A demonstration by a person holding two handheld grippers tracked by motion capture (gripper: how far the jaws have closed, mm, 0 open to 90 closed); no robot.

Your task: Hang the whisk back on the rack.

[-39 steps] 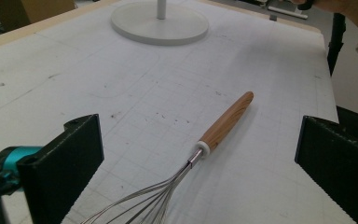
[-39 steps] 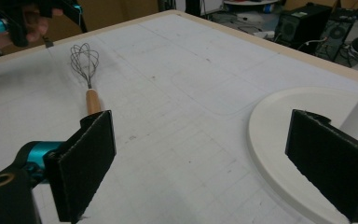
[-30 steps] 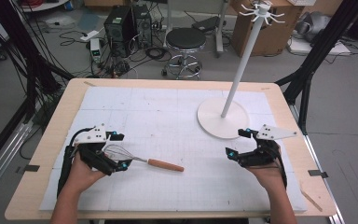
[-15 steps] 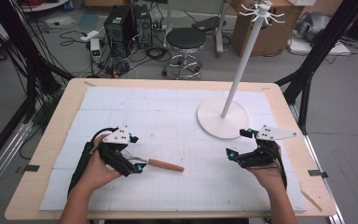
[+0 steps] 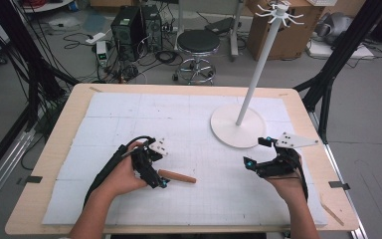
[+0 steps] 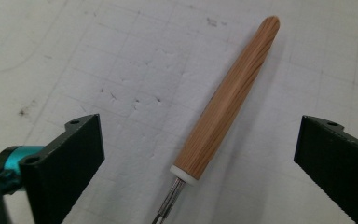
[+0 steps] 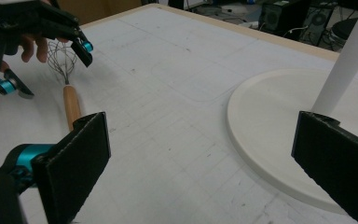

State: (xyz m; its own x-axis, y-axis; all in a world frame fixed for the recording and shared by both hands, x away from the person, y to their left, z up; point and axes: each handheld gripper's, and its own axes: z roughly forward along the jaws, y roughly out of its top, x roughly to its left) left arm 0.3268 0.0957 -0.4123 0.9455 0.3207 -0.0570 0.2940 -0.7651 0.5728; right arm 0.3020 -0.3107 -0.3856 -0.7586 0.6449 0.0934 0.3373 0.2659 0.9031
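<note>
A whisk with a wooden handle (image 5: 177, 177) lies flat on the white mat (image 5: 129, 114). My left gripper (image 5: 155, 169) hovers over its wire end, open. In the left gripper view the handle (image 6: 228, 102) lies between the wide-apart jaws of the left gripper (image 6: 198, 149), touching neither. My right gripper (image 5: 256, 152) stays at the right, near the stand's base; its jaws have just been opening and hold nothing. The right gripper view, past the right gripper (image 7: 200, 158), shows the handle (image 7: 71, 106), the wire head (image 7: 60, 56) and the left gripper (image 7: 46, 67) above them.
A white stand with a round base (image 5: 238, 130), a tall pole (image 5: 258, 64) and hooks on top rises at the back right of the mat. The base (image 7: 270, 121) lies just ahead of my right gripper. A stool (image 5: 198, 42) and cables sit beyond the table.
My left hand has moved right and slightly down, from beside the whisk's wire head to over it, jaws astride the handle. The whisk and the right hand have stayed in place.
</note>
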